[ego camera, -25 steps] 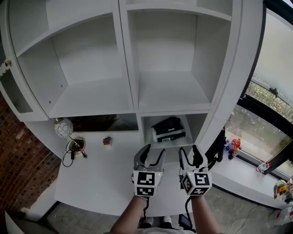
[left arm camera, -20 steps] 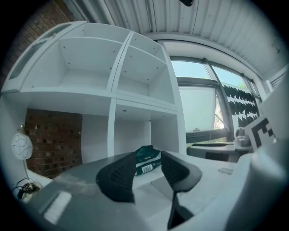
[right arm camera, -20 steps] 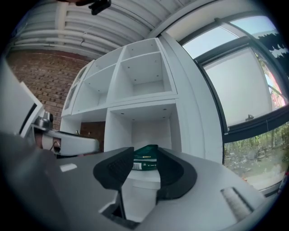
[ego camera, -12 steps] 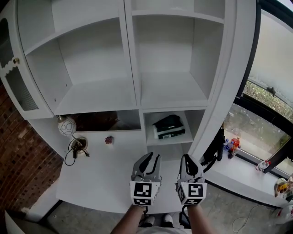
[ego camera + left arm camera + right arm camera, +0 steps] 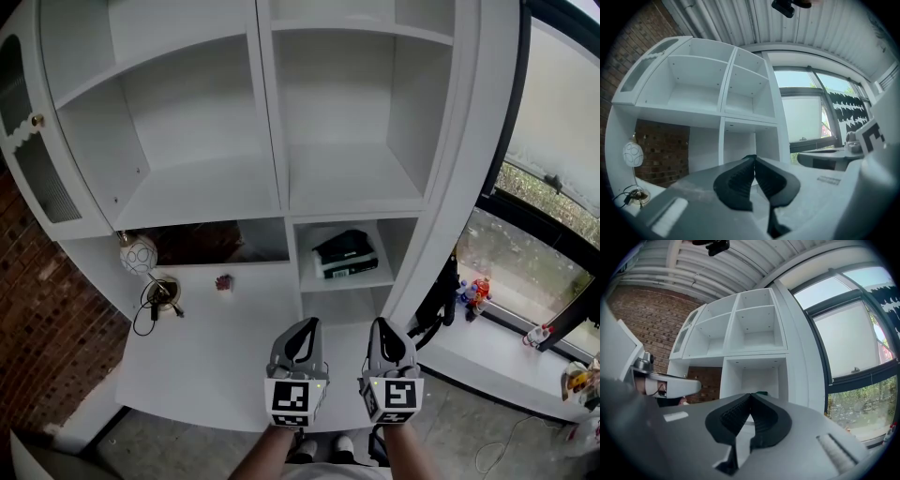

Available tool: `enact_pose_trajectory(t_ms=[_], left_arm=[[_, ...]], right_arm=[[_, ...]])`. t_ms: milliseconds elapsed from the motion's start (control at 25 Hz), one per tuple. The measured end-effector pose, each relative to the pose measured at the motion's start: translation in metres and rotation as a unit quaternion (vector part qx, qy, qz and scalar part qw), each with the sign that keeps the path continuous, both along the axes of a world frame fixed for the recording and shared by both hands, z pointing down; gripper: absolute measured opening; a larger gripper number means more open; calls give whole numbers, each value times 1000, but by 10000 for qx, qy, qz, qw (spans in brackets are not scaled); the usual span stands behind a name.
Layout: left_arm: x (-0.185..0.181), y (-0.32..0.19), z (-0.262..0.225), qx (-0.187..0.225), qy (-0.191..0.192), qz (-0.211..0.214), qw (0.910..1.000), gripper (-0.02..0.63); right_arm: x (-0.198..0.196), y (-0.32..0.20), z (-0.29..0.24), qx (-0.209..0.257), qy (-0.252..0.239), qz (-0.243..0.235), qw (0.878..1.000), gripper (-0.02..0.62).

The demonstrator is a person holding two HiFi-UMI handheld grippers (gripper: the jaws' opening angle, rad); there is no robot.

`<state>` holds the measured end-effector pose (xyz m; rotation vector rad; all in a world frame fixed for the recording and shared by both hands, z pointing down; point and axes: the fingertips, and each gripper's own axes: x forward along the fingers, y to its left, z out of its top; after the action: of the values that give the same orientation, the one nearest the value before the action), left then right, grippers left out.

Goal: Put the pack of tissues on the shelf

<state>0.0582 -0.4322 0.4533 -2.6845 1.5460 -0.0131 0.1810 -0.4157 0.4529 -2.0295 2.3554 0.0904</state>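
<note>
A dark pack (image 5: 342, 248) lies on a white one in the small lower cubby of the white shelf unit (image 5: 277, 122); whether it is the tissues I cannot tell. Its top edge peeks over the jaws in the right gripper view (image 5: 761, 393). My left gripper (image 5: 307, 325) hovers over the white desk (image 5: 206, 356) near its front edge, shut with nothing between its pads. My right gripper (image 5: 382, 326) hangs beside it, also shut and empty. Both point at the shelf unit; the ribbed pads meet in the left gripper view (image 5: 754, 159) and the right gripper view (image 5: 750, 396).
A round white lamp (image 5: 138, 254) and a coil of cable (image 5: 155, 298) sit at the desk's back left, with a small red thing (image 5: 223, 282) nearby. The big upper shelf compartments hold nothing. A window sill with a toy figure (image 5: 476, 292) runs at the right; a brick wall (image 5: 37, 347) stands left.
Both grippers' jaws have gone from open to shut, with nothing taken hold of. Both have drawn back a little toward me, lower in the head view.
</note>
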Motion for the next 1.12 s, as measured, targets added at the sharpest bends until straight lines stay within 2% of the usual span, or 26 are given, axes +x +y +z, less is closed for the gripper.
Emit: enact_pose_trajectory(t_ms=[1120], left_arm=[[-11,5,-39,250,326,-84,9991,8]], right_arm=[[-12,9,-38,235,27,-327,9992,-2]])
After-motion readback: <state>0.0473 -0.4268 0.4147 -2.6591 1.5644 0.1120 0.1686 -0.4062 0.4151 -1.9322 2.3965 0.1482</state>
